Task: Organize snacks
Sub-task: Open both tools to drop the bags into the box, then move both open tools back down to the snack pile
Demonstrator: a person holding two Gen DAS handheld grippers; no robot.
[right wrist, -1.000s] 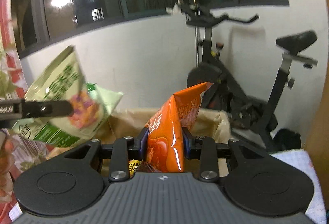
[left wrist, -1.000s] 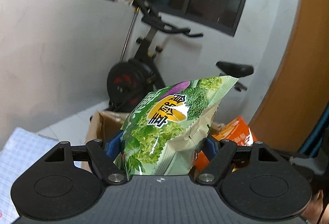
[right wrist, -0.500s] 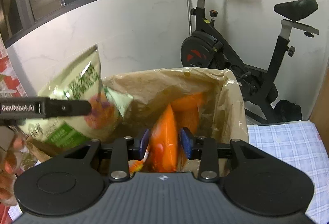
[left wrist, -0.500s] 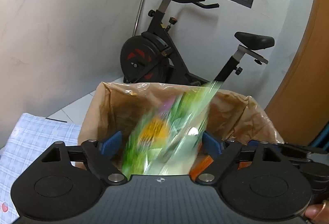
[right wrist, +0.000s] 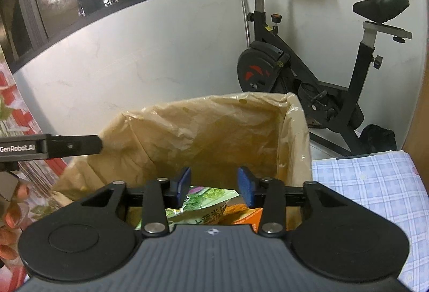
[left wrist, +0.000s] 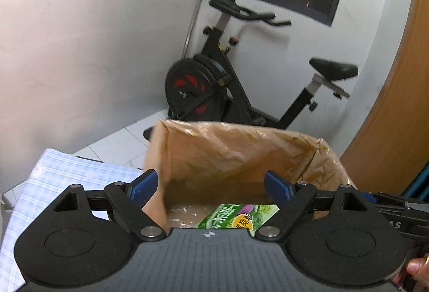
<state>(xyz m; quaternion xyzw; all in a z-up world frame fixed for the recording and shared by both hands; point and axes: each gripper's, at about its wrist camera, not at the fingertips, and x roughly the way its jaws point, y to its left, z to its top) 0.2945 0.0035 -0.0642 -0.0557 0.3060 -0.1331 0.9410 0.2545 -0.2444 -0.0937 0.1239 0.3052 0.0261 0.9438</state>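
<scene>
A: Left wrist view: left gripper (left wrist: 211, 186) spread wide, nothing between the blue pads (left wrist: 142, 186). It sits over the open mouth of the bag-lined box (left wrist: 241, 147). Green snack bag (left wrist: 238, 217) lies at the bottom of the box, only its top strip visible above the gripper body.

B: Right wrist view adds more. Right gripper (right wrist: 214, 184) also spread, narrower gap, pads (right wrist: 245, 184) holding nothing. Below it the green snack bag (right wrist: 209, 198) lies crumpled on top of the orange snack bag (right wrist: 248, 214), both inside the box (right wrist: 214, 131). The orange one doesn't show in the left view at all.

A: Right view also catches the left gripper's finger (right wrist: 72, 144) from the side, at the box's left rim, plus the person's fingers (right wrist: 13, 211) on the handle. Left view only shows a fingertip at the bottom-right corner.

B: Checked cloth on the surface: left of the box in the left view (left wrist: 61, 184), right of it in the right view (right wrist: 375, 184). Exercise bike (right wrist: 308, 72) behind the box against the wall in both.

A: Change vs 1 s ago: left gripper was pinching the green bag upright, right was pinching the orange one. At 0.5 s the green bag was a blur, falling. Now both released and in the box.

B: Both cameras also tilted down; more of the box interior visible than before.
</scene>
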